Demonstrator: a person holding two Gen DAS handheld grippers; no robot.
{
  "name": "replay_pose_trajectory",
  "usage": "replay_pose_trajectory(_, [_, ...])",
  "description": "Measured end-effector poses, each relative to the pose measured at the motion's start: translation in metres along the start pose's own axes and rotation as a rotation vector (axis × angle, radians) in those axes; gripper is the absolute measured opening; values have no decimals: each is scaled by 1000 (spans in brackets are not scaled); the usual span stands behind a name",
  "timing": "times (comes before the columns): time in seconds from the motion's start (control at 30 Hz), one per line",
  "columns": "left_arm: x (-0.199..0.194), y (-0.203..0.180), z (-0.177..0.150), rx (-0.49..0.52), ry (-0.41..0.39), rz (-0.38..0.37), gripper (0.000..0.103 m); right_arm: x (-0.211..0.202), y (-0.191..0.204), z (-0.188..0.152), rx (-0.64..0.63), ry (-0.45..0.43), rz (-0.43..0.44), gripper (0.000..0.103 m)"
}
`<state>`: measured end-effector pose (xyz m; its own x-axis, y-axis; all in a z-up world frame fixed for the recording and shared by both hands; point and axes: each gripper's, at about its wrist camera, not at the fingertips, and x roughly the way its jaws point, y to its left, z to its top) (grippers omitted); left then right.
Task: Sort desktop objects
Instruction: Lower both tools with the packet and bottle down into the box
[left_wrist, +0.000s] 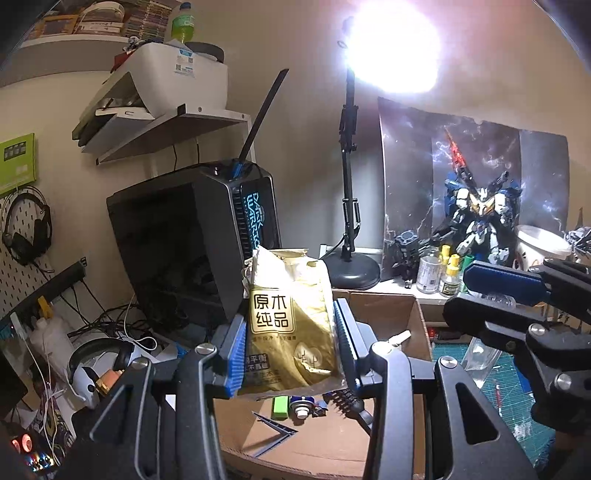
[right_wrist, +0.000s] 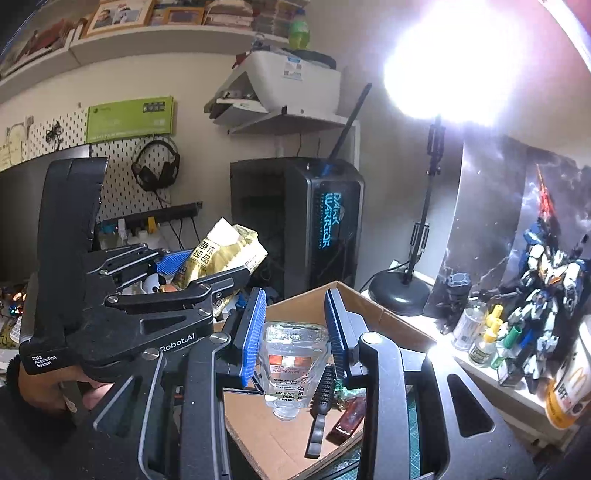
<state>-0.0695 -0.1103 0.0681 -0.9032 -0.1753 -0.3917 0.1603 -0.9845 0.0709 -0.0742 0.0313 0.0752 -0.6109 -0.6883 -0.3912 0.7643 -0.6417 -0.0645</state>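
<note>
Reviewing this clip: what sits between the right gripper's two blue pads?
A clear hand sanitizer bottle, upside down with its cap end pointing down, is clamped in the right gripper above the cardboard box. The right wrist view shows it best.

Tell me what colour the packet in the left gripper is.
Gold with cream at the top, the packet shows best in the left wrist view.

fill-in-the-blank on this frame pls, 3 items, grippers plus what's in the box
1. The left gripper is shut on a gold ____.
2. The right gripper holds a clear hand sanitizer bottle with its cap pointing ____.
3. Both held items hang above an open ____ box with a black brush inside.

Missing words: packet; down; cardboard
</note>
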Motion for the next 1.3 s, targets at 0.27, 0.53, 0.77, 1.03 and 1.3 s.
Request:
replay_pose_trajectory(0.27, [37,1,-2,14,72,-11,42,38,-20,-3,21,73,-17,31])
replay_pose_trajectory(0.53, [73,-3,-3,27,134,-39,42,74,-42,-6,40,131,-53,31])
replay_pose_trajectory(0.77, [98,-5,-3,37,175,-40,42,97,-57,-14,59,181,-65,31])
replay_pose_trajectory(1.03, [126,-9,-7,51,221,-38,42,120,-74,-24,82,227,-94,31])
replay_pose_trajectory(1.3, [155,-13,-10,66,269,-37,42,144,-85,-31,96,265,-85,31])
